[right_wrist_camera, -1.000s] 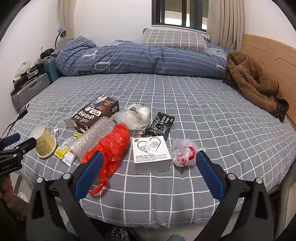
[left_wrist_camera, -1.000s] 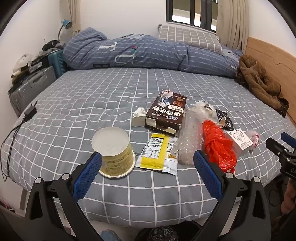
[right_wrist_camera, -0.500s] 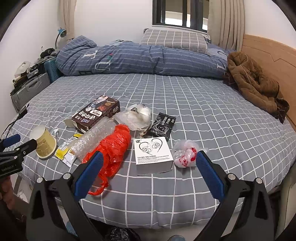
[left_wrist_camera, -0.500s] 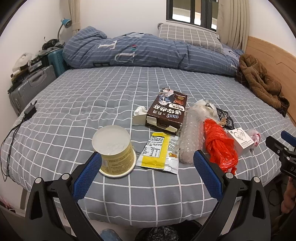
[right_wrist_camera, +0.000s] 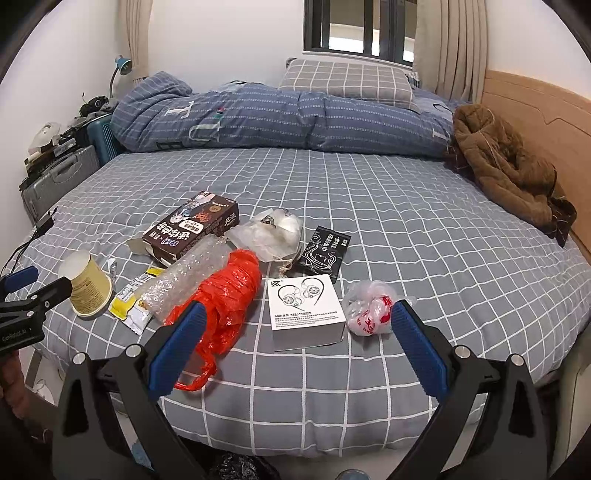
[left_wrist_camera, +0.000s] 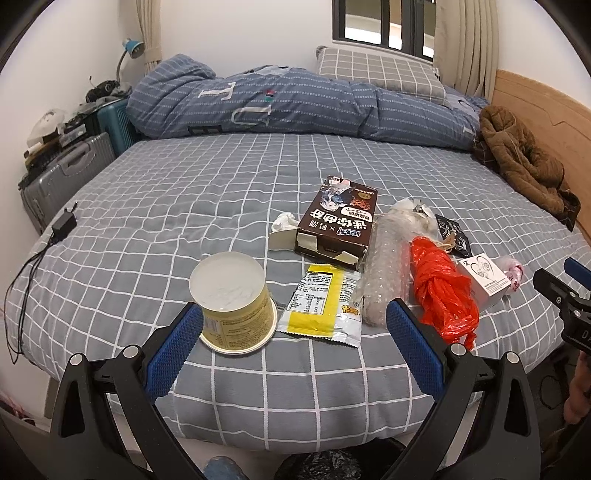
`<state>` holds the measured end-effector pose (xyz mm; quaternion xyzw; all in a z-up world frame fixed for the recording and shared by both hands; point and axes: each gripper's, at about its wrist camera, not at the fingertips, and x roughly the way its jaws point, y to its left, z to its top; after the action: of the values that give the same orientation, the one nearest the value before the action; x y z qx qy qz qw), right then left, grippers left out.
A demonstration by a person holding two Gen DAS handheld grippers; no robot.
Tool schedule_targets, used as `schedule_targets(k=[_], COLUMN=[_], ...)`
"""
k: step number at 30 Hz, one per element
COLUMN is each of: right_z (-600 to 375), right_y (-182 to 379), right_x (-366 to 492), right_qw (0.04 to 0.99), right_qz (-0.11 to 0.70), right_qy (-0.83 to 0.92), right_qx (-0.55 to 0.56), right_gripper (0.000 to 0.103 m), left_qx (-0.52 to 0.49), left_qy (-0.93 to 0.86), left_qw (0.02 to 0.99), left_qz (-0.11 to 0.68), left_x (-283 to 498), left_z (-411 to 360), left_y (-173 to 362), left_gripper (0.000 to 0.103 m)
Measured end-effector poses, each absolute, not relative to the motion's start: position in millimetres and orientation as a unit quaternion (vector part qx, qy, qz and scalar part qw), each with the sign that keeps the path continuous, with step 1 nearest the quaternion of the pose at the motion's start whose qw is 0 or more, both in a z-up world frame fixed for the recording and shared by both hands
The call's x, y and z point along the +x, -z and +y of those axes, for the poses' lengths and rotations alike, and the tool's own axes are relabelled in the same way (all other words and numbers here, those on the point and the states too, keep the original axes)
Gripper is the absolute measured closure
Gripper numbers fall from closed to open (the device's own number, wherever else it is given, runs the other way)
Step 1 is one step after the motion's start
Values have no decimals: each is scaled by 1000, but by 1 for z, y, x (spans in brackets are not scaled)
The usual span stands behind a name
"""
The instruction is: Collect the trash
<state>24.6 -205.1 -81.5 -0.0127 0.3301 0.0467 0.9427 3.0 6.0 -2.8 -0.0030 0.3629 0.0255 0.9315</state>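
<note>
Home bedroom: bed (right_wrist_camera: 406, 236) with checked sheet, folded duvet (right_wrist_camera: 280, 118), pillow (right_wrist_camera: 347, 83), wooden headboard (right_wrist_camera: 535, 122), curtained window (right_wrist_camera: 354, 29).

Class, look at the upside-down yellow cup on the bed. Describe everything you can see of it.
The yellow cup stands upside down on the grey checked bedsheet, wide rim down and pale, whitish base up. Its sides look like printed paper, with small text and a barcode-like patch. It seems intact and upright. It is the leftmost piece of the trash, just left of the yellow snack wrapper. The open left gripper is close, but whether it touches the cup is unclear.
</note>
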Motion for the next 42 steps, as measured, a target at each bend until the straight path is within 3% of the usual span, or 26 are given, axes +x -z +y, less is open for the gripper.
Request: schedule_targets(k=[42], right_z=[-207], right_y=[83], right_x=[25], right_qw=[945], right_qz=[325], right_qy=[-40], right_qx=[-12], right_gripper=[7], left_qx=[-6], left_qy=[-36], left_qw=[930], left_qz=[365], left_x=[4], left_z=[12], left_y=[4], left_gripper=[6])
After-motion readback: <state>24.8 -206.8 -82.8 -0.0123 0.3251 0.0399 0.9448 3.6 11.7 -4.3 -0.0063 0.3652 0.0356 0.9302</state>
